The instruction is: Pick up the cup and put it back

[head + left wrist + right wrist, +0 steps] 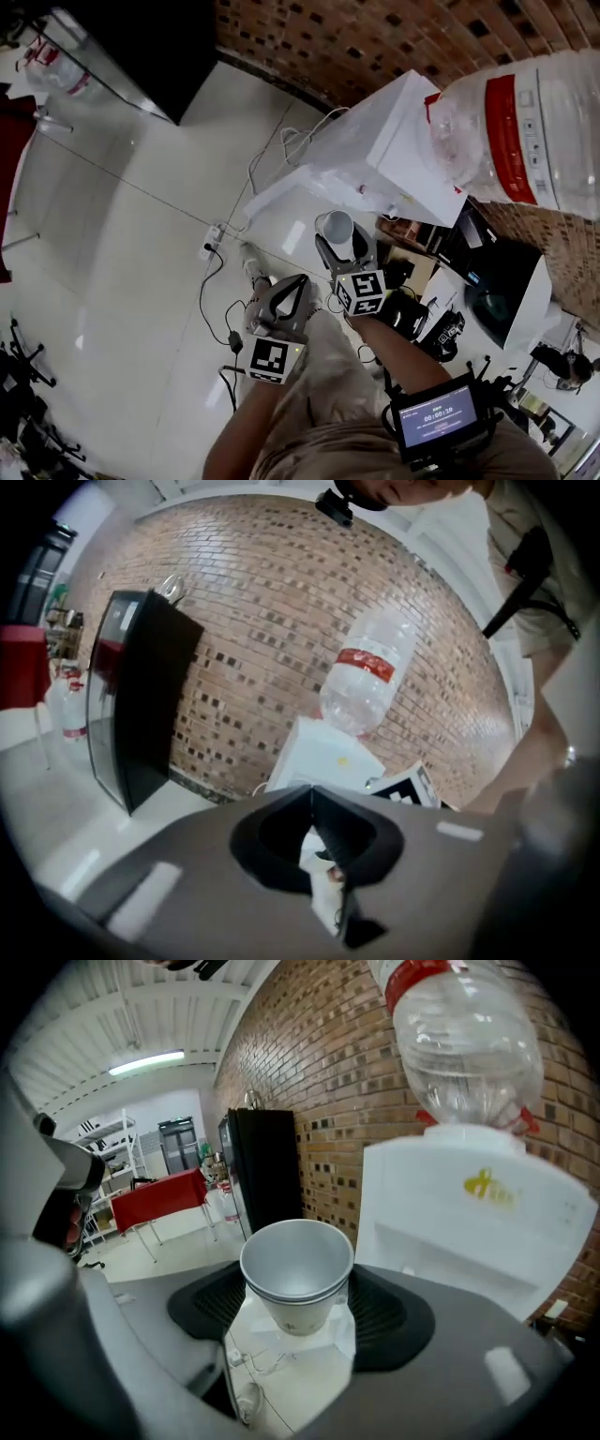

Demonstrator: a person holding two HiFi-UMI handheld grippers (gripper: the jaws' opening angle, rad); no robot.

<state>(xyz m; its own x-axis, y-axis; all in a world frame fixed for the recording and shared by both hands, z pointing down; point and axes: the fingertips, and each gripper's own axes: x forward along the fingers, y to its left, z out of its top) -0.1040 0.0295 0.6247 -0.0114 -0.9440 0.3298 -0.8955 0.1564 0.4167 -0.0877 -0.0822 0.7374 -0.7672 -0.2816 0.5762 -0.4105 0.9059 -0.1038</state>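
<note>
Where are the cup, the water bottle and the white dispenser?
cup (pixel 296 1262): right gripper view, inside wall of the cup.
water bottle (pixel 464 1049): right gripper view, clear body.
white dispenser (pixel 459 1241): right gripper view, front panel.

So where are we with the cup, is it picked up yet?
Pickup looks done: the right gripper is closed on the paper cup, held upright in the air near the water dispenser. The left gripper is shut and empty. Still left: putting the cup back down.
</note>
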